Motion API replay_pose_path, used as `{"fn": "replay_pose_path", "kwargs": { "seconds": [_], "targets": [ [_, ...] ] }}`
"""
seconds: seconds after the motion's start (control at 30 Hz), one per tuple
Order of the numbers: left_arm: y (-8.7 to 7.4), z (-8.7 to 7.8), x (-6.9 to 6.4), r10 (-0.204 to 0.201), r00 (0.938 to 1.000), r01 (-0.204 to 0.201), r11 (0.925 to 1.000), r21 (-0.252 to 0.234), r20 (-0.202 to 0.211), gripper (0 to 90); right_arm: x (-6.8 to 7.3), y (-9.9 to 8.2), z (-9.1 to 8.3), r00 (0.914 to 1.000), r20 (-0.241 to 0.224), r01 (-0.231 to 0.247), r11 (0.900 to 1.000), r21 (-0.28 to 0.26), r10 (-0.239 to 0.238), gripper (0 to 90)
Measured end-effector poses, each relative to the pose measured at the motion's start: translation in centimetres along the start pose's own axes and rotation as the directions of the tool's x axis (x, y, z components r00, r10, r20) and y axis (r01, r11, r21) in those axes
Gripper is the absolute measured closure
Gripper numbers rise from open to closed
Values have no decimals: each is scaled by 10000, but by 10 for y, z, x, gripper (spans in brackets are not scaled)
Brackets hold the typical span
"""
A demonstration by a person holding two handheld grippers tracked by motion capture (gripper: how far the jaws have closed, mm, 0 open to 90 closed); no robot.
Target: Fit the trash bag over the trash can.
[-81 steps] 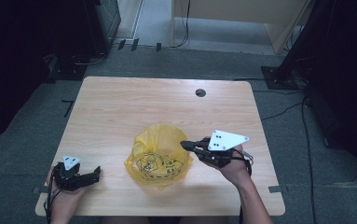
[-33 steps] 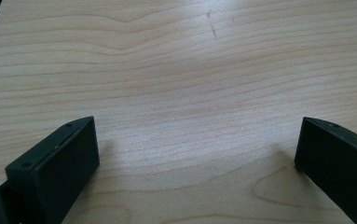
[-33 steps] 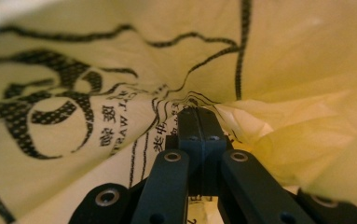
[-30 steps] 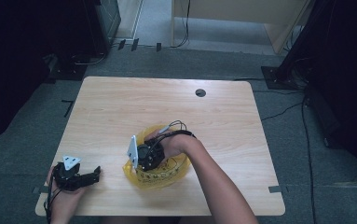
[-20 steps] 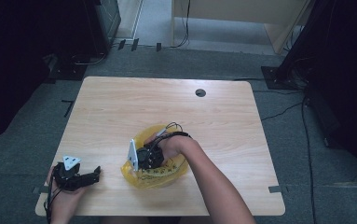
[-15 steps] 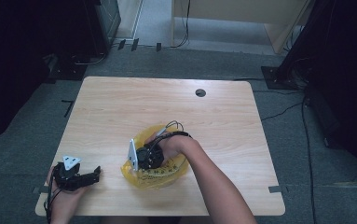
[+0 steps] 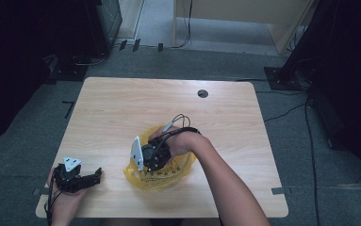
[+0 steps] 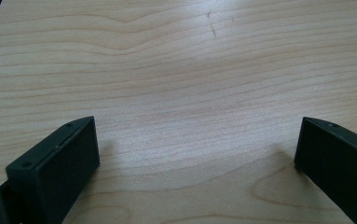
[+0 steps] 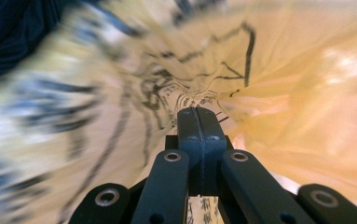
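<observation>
On the table (image 7: 121,108), near the front edge: yellow bag (image 7: 157,176), crumpled, with black print. Right gripper (image 9: 201,116) pressed into it, jaws closed together, plastic seemingly pinched (hard to confirm). Left gripper (image 8: 197,154) wide open, empty, resting well aside. Probably mid-grasp; next, likely lifting gently.

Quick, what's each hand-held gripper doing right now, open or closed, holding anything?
Left hand-held gripper: open, empty, low over the table.
Right hand-held gripper: closed, pinching the yellow plastic bag.
</observation>
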State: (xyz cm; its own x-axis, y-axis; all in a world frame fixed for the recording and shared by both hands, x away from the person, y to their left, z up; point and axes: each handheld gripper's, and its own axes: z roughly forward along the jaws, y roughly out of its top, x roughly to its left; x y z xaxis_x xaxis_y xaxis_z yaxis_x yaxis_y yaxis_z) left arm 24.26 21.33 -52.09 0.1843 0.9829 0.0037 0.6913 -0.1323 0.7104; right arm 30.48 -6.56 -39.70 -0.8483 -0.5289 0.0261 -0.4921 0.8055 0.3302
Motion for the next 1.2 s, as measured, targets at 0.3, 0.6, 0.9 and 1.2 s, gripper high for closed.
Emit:
{"fn": "replay_pose_path", "kwargs": {
  "seconds": [0.3, 0.6, 0.9, 1.2],
  "targets": [
    [0, 0, 0, -5, 10000, 5, 10000, -1, 1, 0, 28, -7, -45, 9976, 670, 232, 9952, -952, -169, 900],
    [0, 0, 0, -3, 10000, 3, 10000, -2, -1, 0, 62, -19, -81, 9941, 1047, 469, 9823, -1814, -281, 900],
    [0, 0, 0, -20, 10000, 20, 10000, -1, 4, 0, 91, -33, -81, 9943, 1006, 537, 9806, -1886, -351, 900],
    [0, 0, 0, -14, 10000, 14, 10000, -19, 3, 0, 114, -60, -62, 9954, 955, 114, 9736, -2278, 107, 900]
  ]
}}
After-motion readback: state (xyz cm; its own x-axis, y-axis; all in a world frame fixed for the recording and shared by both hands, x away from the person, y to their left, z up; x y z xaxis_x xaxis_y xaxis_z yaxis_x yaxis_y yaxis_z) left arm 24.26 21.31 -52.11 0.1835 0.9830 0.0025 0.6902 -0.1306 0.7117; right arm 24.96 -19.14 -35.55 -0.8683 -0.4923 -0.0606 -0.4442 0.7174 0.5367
